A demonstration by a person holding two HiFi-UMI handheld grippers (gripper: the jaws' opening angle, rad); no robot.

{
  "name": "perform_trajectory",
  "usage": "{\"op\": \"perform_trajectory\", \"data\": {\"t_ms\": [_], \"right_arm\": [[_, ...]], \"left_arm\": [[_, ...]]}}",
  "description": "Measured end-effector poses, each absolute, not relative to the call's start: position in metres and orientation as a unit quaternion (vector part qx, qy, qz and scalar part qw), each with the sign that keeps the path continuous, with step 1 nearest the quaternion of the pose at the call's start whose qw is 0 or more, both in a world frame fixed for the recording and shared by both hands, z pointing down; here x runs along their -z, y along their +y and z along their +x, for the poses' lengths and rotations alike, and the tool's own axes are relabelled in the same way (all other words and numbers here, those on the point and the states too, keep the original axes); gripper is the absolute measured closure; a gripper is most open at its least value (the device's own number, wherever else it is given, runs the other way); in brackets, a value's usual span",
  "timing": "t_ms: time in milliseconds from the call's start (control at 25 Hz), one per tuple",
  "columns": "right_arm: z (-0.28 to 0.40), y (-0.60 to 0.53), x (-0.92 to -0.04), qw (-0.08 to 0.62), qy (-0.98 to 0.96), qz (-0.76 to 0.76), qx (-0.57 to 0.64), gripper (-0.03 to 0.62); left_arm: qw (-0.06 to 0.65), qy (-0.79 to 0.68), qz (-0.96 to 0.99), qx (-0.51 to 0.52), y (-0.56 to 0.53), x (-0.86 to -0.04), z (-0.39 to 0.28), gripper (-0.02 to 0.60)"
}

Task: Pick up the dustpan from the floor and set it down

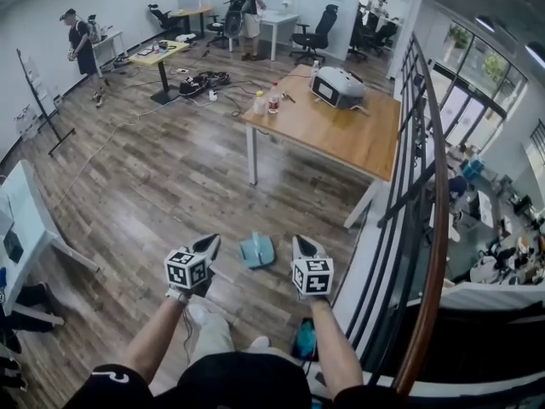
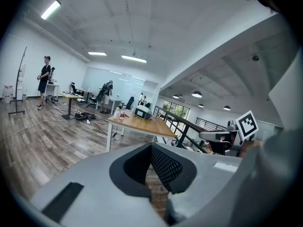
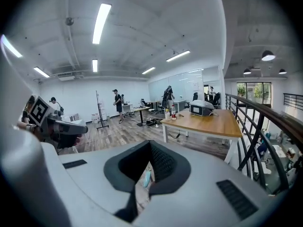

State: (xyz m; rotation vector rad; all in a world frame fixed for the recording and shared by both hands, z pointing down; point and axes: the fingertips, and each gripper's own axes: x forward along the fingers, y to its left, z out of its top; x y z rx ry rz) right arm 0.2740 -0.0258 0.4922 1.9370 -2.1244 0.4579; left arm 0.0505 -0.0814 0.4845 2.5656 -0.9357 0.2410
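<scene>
Light blue plastic dustpan (image 1: 257,250) lies on brown wood-plank floor (image 1: 170,186), below and between the two sets of jaws, touching neither. Left gripper (image 1: 212,242) jaws together, empty. Right gripper (image 1: 299,242) jaws together, empty.

You stand in an open-plan office, wood-plank floor (image 1: 170,177), desks (image 1: 341,135), swivel chairs (image 1: 313,34), ceiling strip lights (image 3: 102,22), mezzanine railing (image 1: 439,220).

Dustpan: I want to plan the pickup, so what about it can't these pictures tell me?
Head view: the dustpan is too small to be sure which end is the handle.
Right gripper view: only a pale blue sliver shows past the jaws; the right gripper hides the rest.
Left gripper view: not seen at all; the left gripper blocks it.
</scene>
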Motion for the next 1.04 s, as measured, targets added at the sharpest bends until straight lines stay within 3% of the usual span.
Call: {"op": "perform_trajectory", "data": {"t_ms": [1040], "right_arm": [[0.270,-0.028,-0.488,0.125,-0.741,0.645,-0.141,0.600]], "left_arm": [[0.226,-0.341,0.909,-0.071,-0.070,-0.472,0.050,0.584]]}}
